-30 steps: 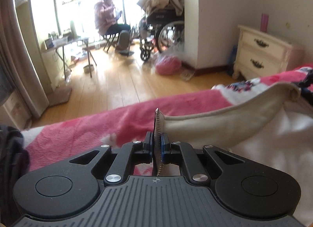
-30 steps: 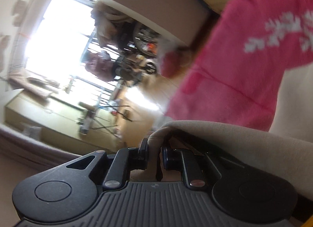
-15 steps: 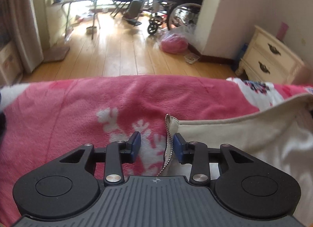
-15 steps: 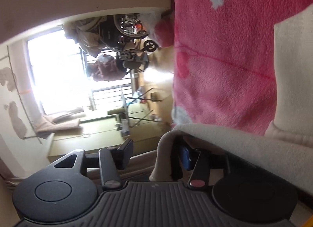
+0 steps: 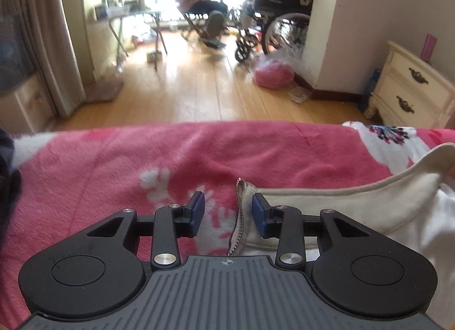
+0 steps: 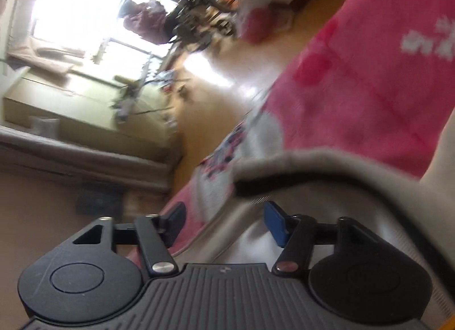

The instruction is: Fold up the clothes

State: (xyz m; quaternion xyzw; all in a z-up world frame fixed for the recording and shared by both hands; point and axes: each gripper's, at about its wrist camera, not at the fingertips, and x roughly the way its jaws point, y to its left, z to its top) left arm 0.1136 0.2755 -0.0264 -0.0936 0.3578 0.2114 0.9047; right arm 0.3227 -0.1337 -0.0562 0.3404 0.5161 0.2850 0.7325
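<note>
Left wrist view: the left gripper (image 5: pixel 228 214) stands parted, gripping nothing; the zippered corner of the cream fleece garment (image 5: pixel 335 202) lies between its jaws, against the right pad, on the pink flowered fleece blanket (image 5: pixel 142 156) near the bed's front edge.

Right wrist view, blurred: the right gripper (image 6: pixel 224 222) has let go too, its jaws now closing slightly, with a cream fold arching just ahead of them. The cloth could catch on a pad as the hands pull away, dragging the fold out of line.
</note>
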